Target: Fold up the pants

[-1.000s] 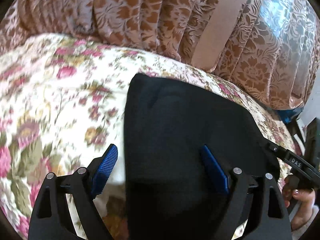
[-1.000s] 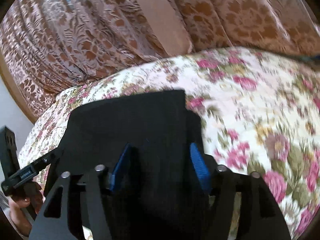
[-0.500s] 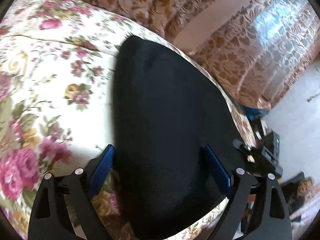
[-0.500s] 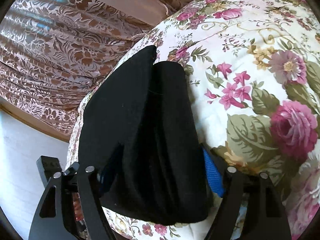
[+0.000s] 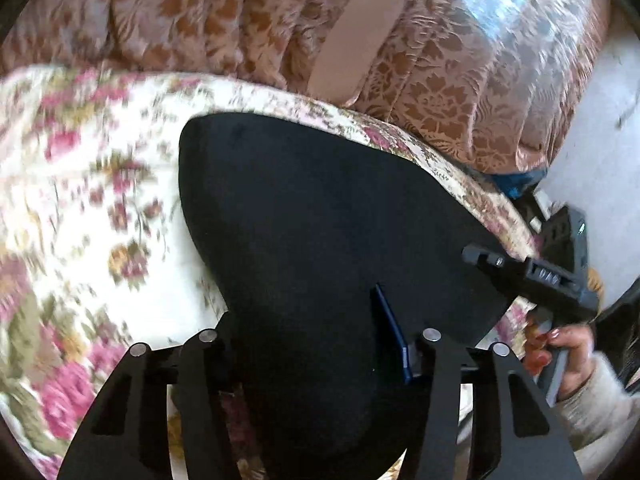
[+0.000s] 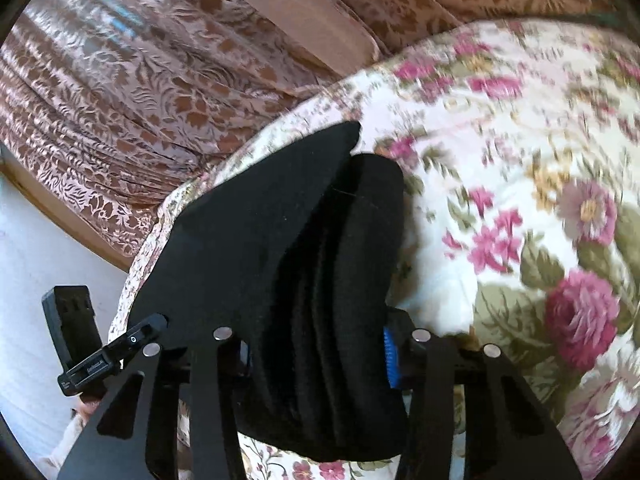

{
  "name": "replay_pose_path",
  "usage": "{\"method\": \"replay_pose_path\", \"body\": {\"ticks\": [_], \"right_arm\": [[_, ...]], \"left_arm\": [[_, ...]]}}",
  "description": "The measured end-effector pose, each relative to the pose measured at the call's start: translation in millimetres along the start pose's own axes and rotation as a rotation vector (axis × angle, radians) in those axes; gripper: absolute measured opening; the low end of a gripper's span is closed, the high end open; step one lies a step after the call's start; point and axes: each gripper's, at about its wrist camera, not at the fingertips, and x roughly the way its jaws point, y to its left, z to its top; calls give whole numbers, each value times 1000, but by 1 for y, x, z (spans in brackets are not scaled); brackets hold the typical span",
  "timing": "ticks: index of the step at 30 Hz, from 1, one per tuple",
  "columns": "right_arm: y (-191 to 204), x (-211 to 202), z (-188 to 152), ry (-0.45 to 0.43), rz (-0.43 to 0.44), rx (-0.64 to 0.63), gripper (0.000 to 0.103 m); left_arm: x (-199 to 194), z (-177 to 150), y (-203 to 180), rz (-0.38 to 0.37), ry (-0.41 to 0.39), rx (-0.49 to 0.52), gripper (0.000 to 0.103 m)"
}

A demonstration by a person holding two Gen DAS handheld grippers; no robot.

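Note:
Black folded pants (image 5: 320, 208) lie on a flowered bedspread (image 5: 80, 200) near its edge. My left gripper (image 5: 308, 320) has its jaws closing on the near left end of the pants. Cloth fills the gap and hides its left pad; the blue right pad (image 5: 390, 332) presses into the cloth. In the right wrist view the pants (image 6: 260, 240) show stacked layers. My right gripper (image 6: 318, 344) is closing too, with the bunched layers squeezed between its pads. Each view shows the other gripper (image 5: 532, 276) (image 6: 100, 356) at the far end, held by a hand (image 5: 560, 344).
A brown patterned curtain (image 5: 440, 80) (image 6: 120, 80) hangs behind the bed. The bedspread (image 6: 520, 160) stretches wide on the side away from the edge. Pale floor (image 5: 600, 140) lies beyond the bed's edge, with a blue object (image 5: 516, 184) at the curtain's foot.
Both pairs of jaws have narrowed from wide apart onto the pants' near edge. Both views tipped down toward the bed, then came back up.

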Motion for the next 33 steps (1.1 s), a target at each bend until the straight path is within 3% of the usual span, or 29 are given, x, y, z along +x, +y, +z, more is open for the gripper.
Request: {"method": "replay_pose_path", "body": {"ticks": [3,10,22,28,31,33], "right_arm": [[7,0,9,-28,-8,-36,43],[8,19,39,-85,-1,-77,43],[-7,93,144,-173,28,-162,44],[-27,130,180,-177,9,-160,44],[-46,147,184,-147,-18,-114,45],[-59,155,180,-123,-24,-84,49]], "left_arm": [[0,13,-7,34,-12,74,53],[15,41,5,62,-36,64,53],[72,132,37,130,-133,49,53],[113,168,59,134,-133,39,53],[135,172,67,144,-108,42,53],[141,168,74,141,-111,37,58]]}}
